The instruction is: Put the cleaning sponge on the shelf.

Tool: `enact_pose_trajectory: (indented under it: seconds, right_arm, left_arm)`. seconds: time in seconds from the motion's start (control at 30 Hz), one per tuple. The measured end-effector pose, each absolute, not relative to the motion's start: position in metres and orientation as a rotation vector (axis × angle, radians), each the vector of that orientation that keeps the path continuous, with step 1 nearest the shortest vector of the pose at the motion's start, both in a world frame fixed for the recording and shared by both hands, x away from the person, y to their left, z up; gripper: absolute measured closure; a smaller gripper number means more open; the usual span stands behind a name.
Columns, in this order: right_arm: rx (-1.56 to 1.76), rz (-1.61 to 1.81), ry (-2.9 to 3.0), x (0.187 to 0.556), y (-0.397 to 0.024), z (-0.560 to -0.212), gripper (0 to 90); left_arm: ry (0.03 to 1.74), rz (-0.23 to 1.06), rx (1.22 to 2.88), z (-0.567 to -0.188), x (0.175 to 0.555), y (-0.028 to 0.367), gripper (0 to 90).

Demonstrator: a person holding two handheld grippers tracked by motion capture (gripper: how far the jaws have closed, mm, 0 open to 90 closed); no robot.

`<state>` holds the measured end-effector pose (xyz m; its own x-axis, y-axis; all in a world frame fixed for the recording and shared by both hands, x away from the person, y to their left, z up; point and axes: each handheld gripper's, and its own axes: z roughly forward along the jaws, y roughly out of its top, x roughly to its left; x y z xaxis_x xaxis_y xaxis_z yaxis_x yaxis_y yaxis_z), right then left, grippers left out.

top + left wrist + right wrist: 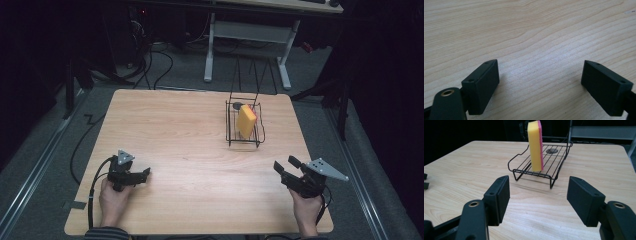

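Observation:
A yellow sponge with a pink backing stands upright on edge in a black wire rack right of the table's middle. My right gripper is open near the front right corner, pointing at the rack from a distance, nothing between its jaws. My left gripper is open low over bare wood near the front left, holding nothing.
The light wooden table has its edges close to both hands. A dark round spot lies under the rack's far end. Beyond the table stand a white desk frame and cables on grey floor.

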<state>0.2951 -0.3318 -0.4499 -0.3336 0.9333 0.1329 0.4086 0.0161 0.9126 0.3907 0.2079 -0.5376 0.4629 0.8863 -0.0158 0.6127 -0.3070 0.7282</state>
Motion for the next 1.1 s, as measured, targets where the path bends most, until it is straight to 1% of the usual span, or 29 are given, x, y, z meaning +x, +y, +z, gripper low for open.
enact_pose_trajectory:
  seconds: [0.3, 0.8, 1.1]
  right_arm:
    - [1.407, 1.301, 1.778, 0.296, -0.331, -0.464, 35.9]
    - [1.465, 1.250, 1.821, 0.308, -0.324, -0.492, 36.8]
    - [1.501, 1.137, 1.872, 0.318, -0.320, -0.508, 37.2]
  left_arm:
    - [1.243, 0.518, 2.036, -0.538, 0.391, 0.208, 15.4]
    - [1.243, 0.518, 2.036, -0.538, 0.391, 0.208, 15.4]
    - [1.243, 0.518, 2.037, -0.538, 0.391, 0.208, 15.4]
